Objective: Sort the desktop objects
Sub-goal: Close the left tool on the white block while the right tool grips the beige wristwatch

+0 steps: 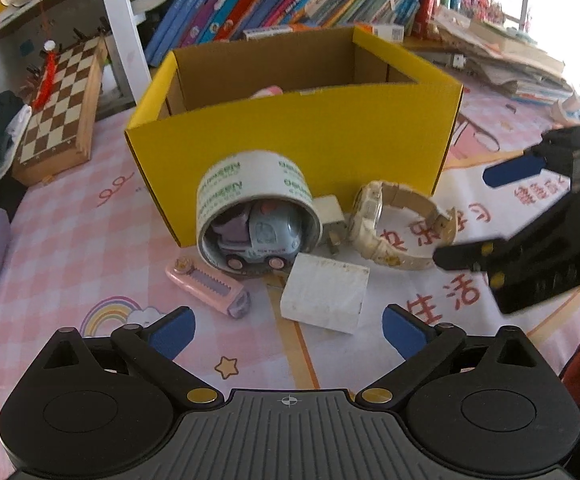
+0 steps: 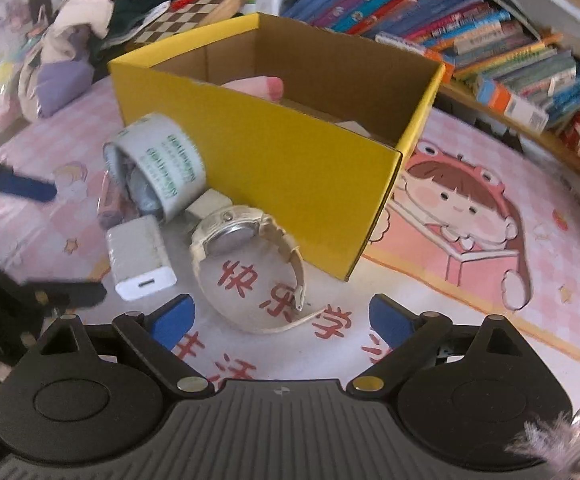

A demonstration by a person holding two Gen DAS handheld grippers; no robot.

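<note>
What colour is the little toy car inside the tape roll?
Pale blue, with pink wheels: toy car inside the tape roll, clearest in the left wrist view.

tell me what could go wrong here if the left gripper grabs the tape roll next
The tape roll stands tilted on its edge with the toy car tucked in its core, so lifting it may drop or roll the car. The white charger block and pink cutter lie close in front, so the open left gripper could knock them.
</note>
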